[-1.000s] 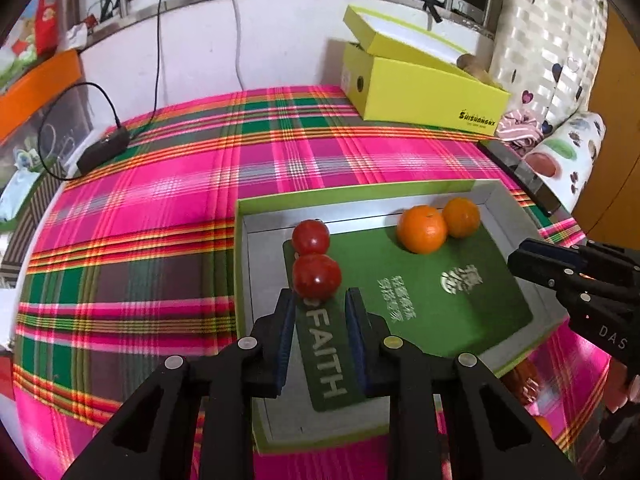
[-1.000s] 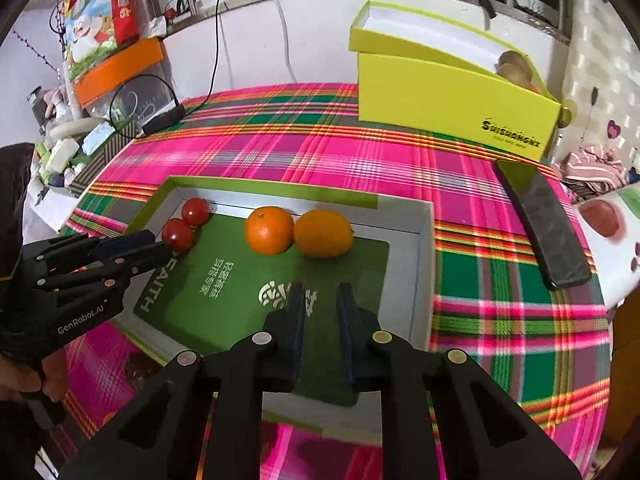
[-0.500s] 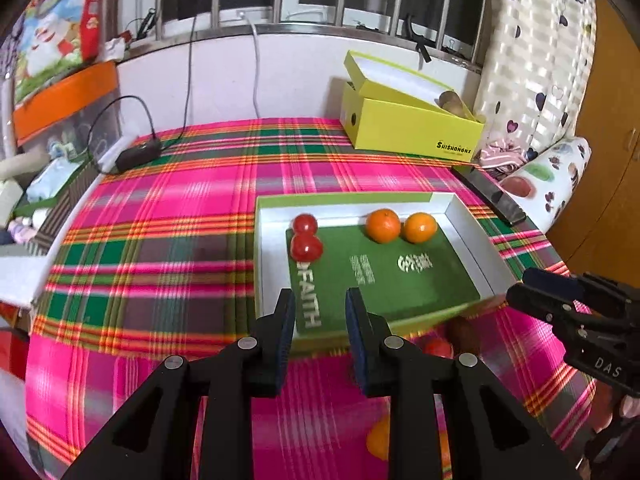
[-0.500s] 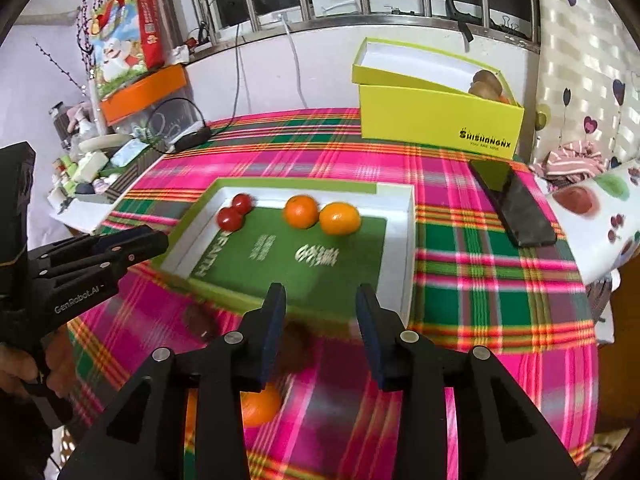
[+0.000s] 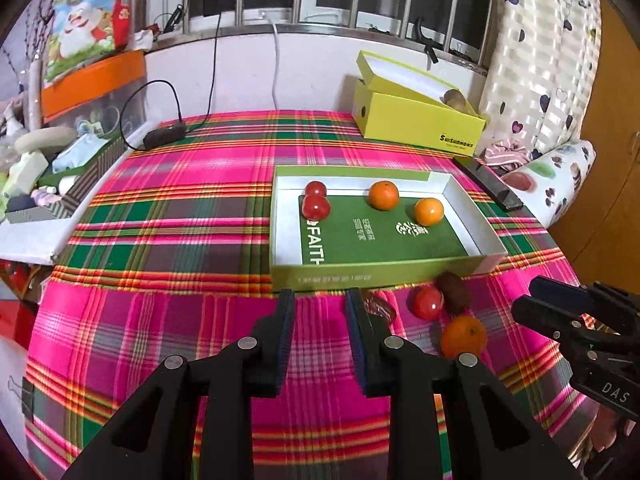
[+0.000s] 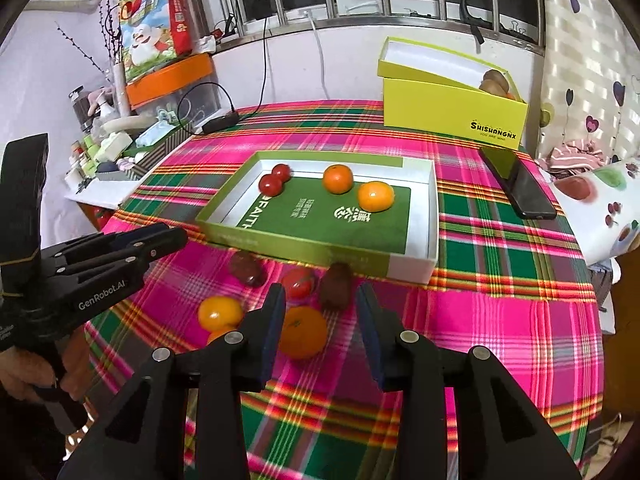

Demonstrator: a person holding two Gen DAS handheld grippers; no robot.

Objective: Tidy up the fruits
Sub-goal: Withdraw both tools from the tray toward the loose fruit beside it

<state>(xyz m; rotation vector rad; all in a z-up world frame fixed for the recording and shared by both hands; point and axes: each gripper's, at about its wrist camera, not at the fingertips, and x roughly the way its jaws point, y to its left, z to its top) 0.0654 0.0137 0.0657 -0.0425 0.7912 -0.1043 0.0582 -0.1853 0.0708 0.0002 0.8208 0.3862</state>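
- Nothing is held by the left gripper; its jaws are seen almost closed above the plaid tablecloth.
- The right gripper is seen empty, jaws apart, having just opened.
- Two tomatoes and two oranges are seen in the green tray; more fruit is left just before it.

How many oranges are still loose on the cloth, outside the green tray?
2, maybe 3: a large orange between the right gripper's fingers, a yellower one to its left, and an orange sliver below that, mostly hidden.
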